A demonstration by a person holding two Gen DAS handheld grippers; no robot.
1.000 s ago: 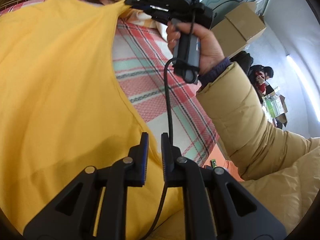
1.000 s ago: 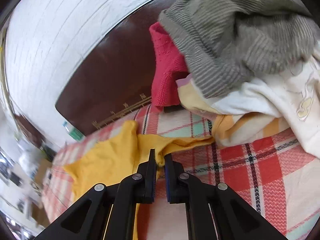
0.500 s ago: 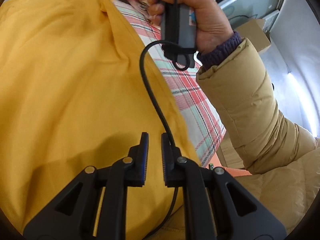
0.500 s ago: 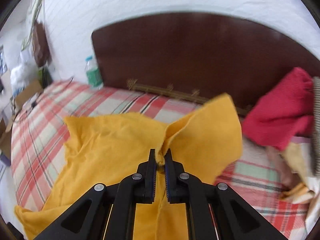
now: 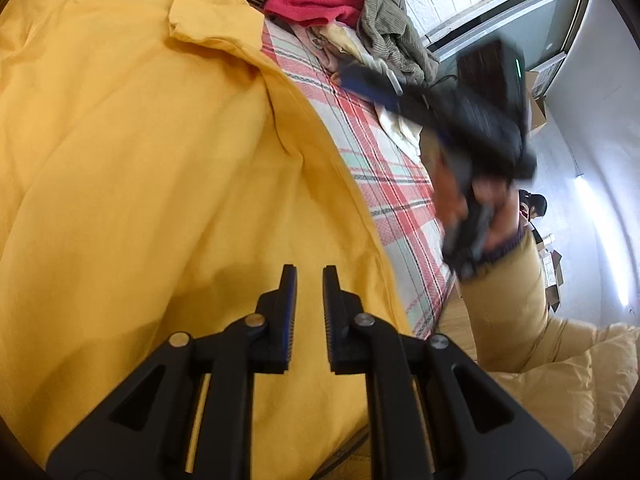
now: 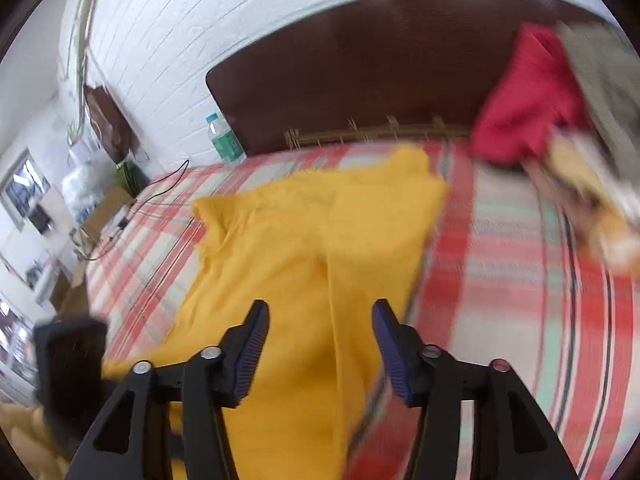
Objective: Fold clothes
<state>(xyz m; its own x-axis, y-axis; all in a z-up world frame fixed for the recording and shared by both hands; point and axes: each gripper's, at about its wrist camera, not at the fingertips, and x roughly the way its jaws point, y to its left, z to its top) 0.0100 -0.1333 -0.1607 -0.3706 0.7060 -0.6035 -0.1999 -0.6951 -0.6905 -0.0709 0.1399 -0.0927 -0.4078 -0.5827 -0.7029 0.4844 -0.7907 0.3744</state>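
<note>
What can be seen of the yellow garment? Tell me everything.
The yellow garment is a plain, soft, thin-looking cloth, lying spread and wrinkled on the plaid bedsheet. One flap near the headboard is folded back on itself, and a long crease runs down it. The right gripper hangs open above it, gripping nothing. The left gripper sits low over it with a narrow gap; contact cannot be told.

Left tongs [image 5: 309, 280] above yellow garment [image 5: 160, 160]

- The yellow garment [image 5: 160, 160] lies spread flat on the bed, plain cloth with soft creases, one small corner folded over at 12 o'clock.
- Its right edge [image 6: 420, 248] runs diagonal toward 5 o'clock.
</note>
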